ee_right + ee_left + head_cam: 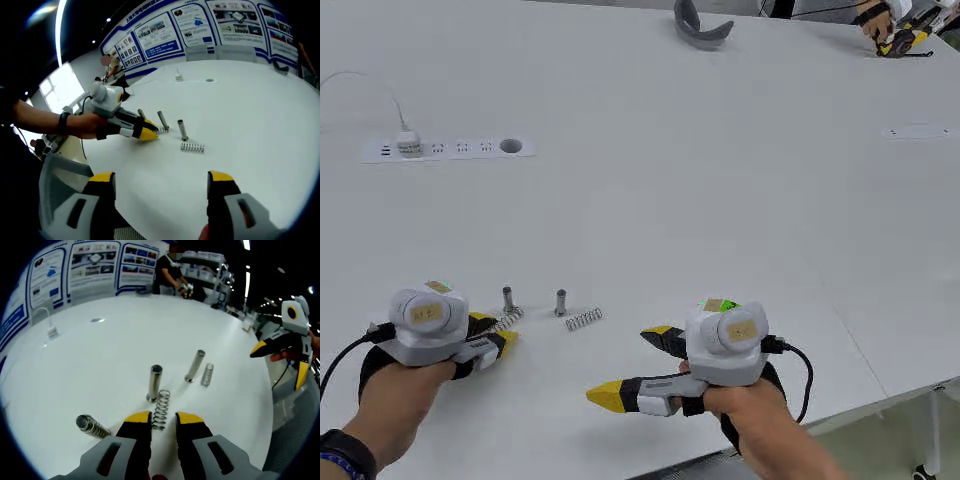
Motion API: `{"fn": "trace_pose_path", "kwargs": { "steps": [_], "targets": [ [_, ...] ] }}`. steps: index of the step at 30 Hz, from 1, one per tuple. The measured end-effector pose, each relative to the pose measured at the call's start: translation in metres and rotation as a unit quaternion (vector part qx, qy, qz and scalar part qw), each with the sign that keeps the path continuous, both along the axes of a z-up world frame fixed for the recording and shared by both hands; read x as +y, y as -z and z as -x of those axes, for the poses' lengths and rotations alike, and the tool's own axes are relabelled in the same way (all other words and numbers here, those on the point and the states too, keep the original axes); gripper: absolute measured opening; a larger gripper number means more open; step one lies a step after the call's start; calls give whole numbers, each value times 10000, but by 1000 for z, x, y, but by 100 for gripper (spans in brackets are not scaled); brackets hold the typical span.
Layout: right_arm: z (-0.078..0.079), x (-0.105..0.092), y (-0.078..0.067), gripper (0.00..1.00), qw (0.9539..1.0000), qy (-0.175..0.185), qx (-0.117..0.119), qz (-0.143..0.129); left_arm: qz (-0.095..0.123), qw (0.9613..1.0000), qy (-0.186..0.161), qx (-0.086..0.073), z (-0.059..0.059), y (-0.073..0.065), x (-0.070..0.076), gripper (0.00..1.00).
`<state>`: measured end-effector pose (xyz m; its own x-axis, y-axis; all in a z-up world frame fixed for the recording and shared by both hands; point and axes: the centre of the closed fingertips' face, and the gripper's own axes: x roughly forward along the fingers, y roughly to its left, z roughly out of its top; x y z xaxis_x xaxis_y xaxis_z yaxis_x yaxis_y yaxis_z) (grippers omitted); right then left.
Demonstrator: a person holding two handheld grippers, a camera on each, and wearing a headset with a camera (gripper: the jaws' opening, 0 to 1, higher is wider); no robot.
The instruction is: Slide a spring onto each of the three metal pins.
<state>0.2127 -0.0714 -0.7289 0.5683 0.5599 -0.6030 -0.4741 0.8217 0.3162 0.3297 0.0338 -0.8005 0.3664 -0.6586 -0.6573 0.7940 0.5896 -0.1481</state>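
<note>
Two short metal pins (508, 298) (560, 301) stand upright near the front of the white table. A loose spring (584, 318) lies right of them. Another spring (161, 409) leans by the nearer pin (155, 382), its lower end between the yellow tips of my left gripper (163, 418), whose jaws stand slightly wider than the coil. The farther pin (195, 365) has the loose spring (207, 374) beside it. A third pin (91, 426), with coils around it, sits left of the jaws. My right gripper (628, 365) is wide open and holds nothing, short of the pins (182, 129).
A white power strip (445, 149) with a plugged cable lies at the far left of the table. A grey curved object (700, 28) rests at the far edge. Another person (890, 25) works with grippers at the far right corner. The table's front edge (880, 395) runs close to my right hand.
</note>
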Motion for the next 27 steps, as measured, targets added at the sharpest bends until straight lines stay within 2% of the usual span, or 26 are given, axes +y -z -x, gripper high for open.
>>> {"fn": "trace_pose_path", "kwargs": {
  "steps": [3,7,9,11,14,27],
  "targets": [
    [-1,-1,0,76,10000,-7,-4,2,27,10000,-36,-2,1,-1,1,13],
    [-3,-3,1,75,10000,35,14,55,-104,9998,38,-135,7,-3,3,11],
    [-3,-3,1,75,10000,19,15,37,-66,9999,-63,-66,8,-3,5,11],
    [-4,-2,-1,75,10000,4,-10,11,-23,9999,-112,4,13,-3,7,11],
    [-3,1,0,75,10000,-87,-14,47,-24,9999,-102,-10,23,-3,10,11],
    [-4,6,1,75,9999,-146,-17,27,-59,9998,-180,65,44,0,34,11]
  ]
}}
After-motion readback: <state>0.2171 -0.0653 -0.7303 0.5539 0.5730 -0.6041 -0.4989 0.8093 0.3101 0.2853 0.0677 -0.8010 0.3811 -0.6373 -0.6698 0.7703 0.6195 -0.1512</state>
